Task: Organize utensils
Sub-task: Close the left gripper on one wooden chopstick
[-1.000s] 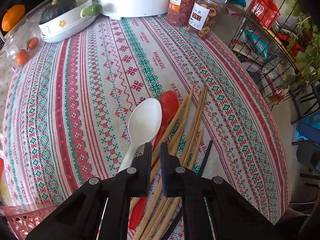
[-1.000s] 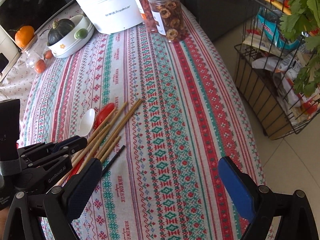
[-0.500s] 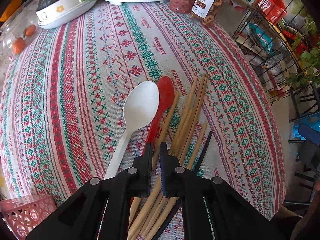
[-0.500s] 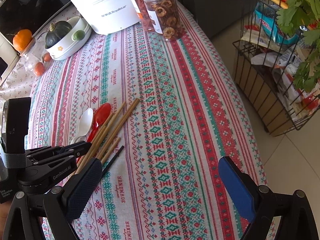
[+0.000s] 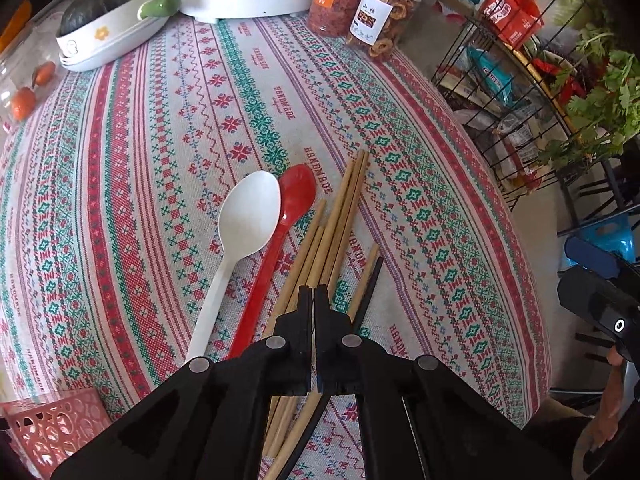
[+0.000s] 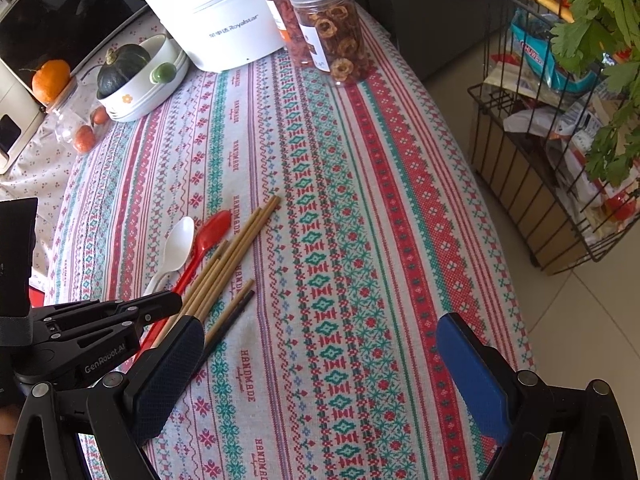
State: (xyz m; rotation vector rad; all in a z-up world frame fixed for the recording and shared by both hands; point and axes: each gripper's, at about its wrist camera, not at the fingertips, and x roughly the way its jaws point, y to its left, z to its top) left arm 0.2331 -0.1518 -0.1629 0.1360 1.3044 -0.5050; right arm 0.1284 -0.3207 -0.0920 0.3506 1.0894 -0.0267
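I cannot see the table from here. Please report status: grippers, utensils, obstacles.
Left gripper shut, above the wooden chopsticks. Right gripper open, empty. White spoon and red spoon lie beside them. Nothing blocking.

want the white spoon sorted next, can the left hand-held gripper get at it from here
Probably yes: the white spoon lies uncovered just left of the left hand-held gripper, which is closed over the chopsticks and must open first.

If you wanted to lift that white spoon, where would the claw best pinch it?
Judging by how it lies, pinch the white spoon on its thin handle, coming straight down from above. The wide bowl is too broad, and its right edge sits against the red spoon; the handle's left side has bare cloth.
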